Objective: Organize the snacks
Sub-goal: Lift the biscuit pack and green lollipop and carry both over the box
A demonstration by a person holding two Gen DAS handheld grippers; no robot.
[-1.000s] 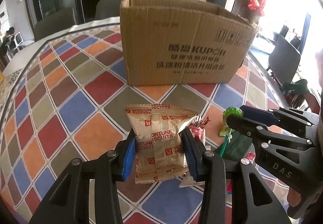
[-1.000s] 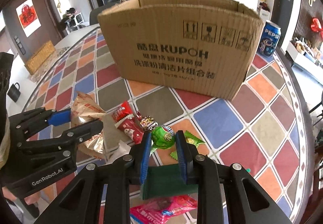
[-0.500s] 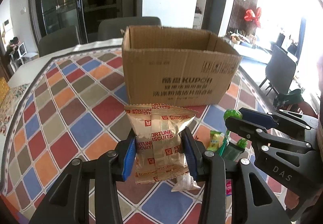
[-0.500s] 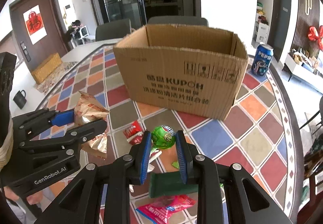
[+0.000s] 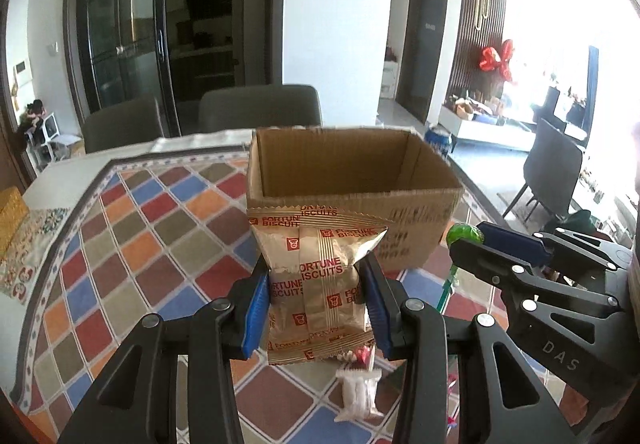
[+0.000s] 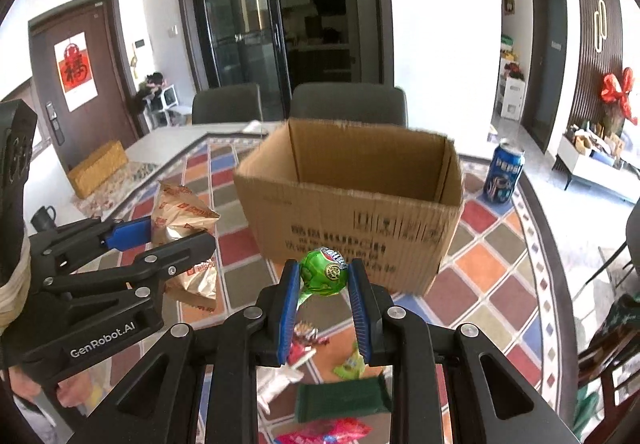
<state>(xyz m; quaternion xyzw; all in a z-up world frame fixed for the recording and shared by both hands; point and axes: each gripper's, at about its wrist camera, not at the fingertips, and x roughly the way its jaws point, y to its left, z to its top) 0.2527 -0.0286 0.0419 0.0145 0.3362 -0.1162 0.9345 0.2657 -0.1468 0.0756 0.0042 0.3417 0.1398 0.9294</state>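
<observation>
Fortune Biscuits packet (image 5: 316, 284), gold with red print, held upright between the blue pads of the left gripper (image 5: 316, 308), above the chequered tablecloth (image 5: 120, 264). Green-wrapped lollipop (image 6: 323, 273) clamped by its head in the narrow-set jaws of the right gripper (image 6: 324, 304), to the right of the packet. Open cardboard box (image 6: 352, 204) stands just beyond both; a Pepsi can (image 6: 502, 174) at its far right. Loose snacks: red packet (image 6: 328, 432), white packet (image 5: 358, 392), dark green packet (image 6: 340, 396), lying near, below the grippers.

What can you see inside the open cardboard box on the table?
Inside the cardboard box, only bare inner walls show; no snack is visible. Its floor is hidden behind the front wall, so contents there cannot be ruled out.
</observation>
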